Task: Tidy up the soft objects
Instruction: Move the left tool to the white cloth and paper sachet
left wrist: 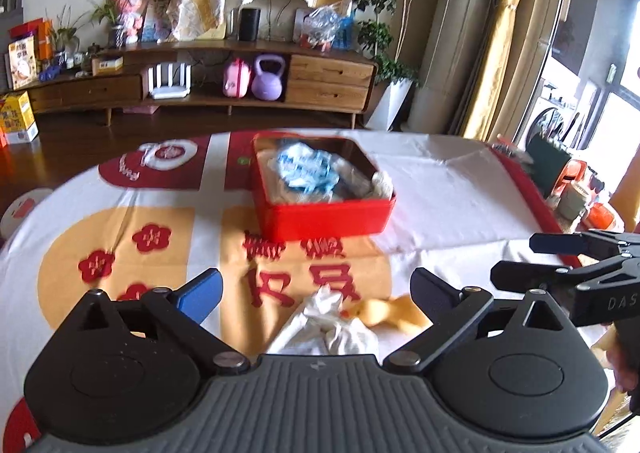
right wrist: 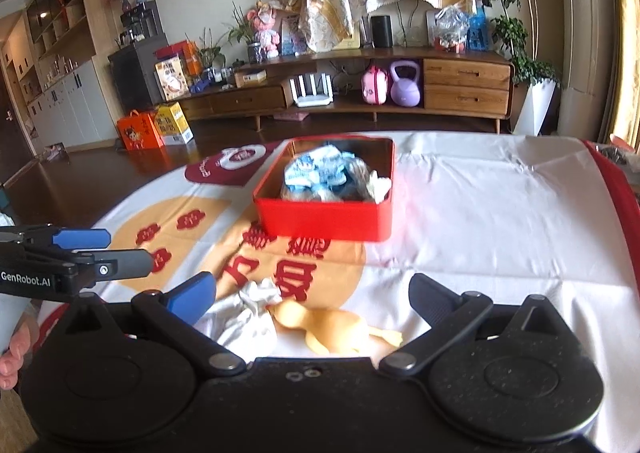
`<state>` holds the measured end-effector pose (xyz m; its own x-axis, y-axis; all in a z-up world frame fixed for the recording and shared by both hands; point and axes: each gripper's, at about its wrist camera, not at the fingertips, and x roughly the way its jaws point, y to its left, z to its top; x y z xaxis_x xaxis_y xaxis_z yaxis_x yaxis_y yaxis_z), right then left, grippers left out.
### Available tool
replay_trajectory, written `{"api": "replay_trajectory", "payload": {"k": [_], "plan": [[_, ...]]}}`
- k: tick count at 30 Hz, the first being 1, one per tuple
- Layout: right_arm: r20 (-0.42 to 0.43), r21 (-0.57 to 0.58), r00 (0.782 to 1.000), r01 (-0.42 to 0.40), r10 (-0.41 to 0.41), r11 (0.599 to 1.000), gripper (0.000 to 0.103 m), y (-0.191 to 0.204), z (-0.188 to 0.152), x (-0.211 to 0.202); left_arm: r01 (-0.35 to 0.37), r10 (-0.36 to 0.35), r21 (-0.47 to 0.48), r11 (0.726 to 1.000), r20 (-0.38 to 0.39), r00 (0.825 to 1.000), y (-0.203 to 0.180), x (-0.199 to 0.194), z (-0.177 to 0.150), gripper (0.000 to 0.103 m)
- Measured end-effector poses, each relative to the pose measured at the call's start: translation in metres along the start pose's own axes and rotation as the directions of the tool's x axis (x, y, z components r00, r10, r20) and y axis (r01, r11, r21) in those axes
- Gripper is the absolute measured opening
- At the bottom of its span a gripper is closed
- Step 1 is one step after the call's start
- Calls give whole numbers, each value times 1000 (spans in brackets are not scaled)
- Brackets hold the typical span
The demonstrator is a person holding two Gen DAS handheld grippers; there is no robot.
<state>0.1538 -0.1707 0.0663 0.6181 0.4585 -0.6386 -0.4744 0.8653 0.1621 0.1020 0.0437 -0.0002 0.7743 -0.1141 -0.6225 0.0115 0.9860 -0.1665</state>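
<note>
On tablecloth (right wrist: 480,213): red tin (right wrist: 320,219) holds blue-white cloth (right wrist: 320,169) | both hand-held grippers spread wide, empty

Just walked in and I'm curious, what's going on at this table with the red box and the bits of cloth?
A person is tidying soft items with a pair of tongs in each hand. The red box on the tablecloth already holds a blue-and-white bundle and other fabric. Two pieces remain outside it, near the person: a white cloth and a yellow one beside it. The left tongs are open with the white cloth in front of them, and the right tongs are open near the yellow one; neither grips anything.
</note>
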Motion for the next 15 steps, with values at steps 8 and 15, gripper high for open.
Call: {"api": "replay_trajectory", "payload": {"k": [8,15], "plan": [[-65,-17,998,21,-22,1000,102,-5,-26,25,-31,30,-30,999,-36,999,7,14,-30,101],[-118,-38,993,7,-12,999,100,-8,-38,47,-60,54,-42,997,-144,988,8,43,-52,101]]}}
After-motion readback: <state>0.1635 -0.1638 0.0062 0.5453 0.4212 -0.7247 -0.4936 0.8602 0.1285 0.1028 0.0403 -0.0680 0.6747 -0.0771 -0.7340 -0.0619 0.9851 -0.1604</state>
